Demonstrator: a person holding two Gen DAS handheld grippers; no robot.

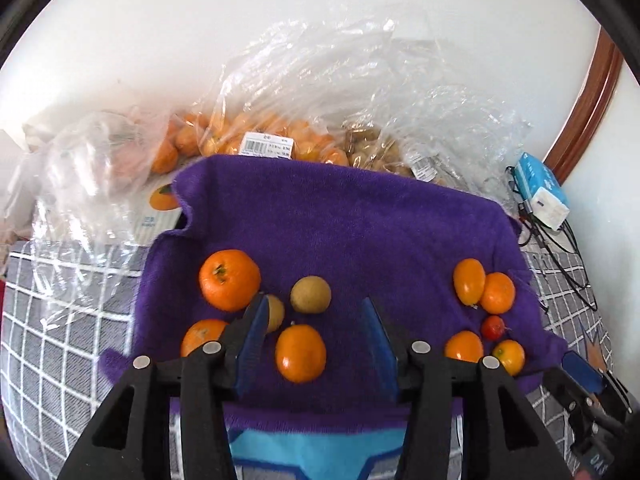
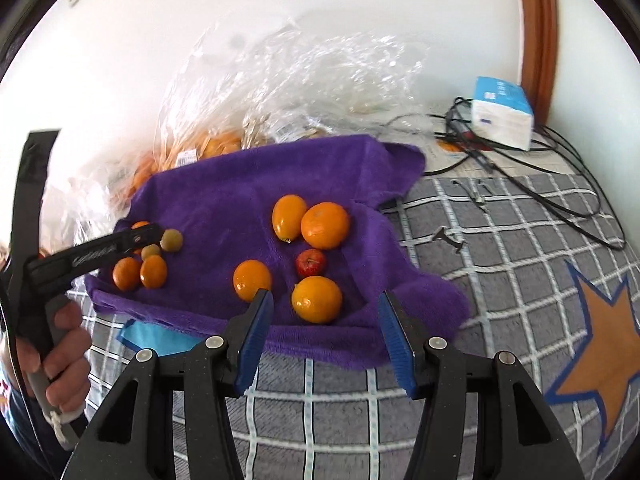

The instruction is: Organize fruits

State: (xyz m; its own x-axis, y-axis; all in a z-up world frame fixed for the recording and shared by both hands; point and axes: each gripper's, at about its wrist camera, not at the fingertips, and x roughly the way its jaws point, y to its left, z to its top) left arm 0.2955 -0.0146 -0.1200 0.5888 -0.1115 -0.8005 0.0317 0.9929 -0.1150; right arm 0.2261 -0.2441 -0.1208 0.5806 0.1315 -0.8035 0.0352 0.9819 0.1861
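A purple towel [image 1: 340,220] lies on the checked bedcover, also in the right wrist view [image 2: 224,192]. On its left are a big orange [image 1: 229,279], a second orange [image 1: 202,336], a small orange [image 1: 300,353] and two brown-green fruits [image 1: 310,294]. On its right are several oranges [image 1: 497,293] and a small red fruit [image 1: 493,327]. My left gripper [image 1: 314,340] is open, low over the small orange, which lies between its fingers. My right gripper [image 2: 324,332] is open and empty above the towel's near edge, by an orange [image 2: 317,299] and the red fruit [image 2: 311,262].
Clear plastic bags of oranges [image 1: 260,136] and brown fruit [image 1: 376,148] stand behind the towel against the white wall. A tissue pack [image 2: 502,118] and black cables [image 2: 520,168] lie at the back right. The grey checked bedcover [image 2: 500,264] has an orange star.
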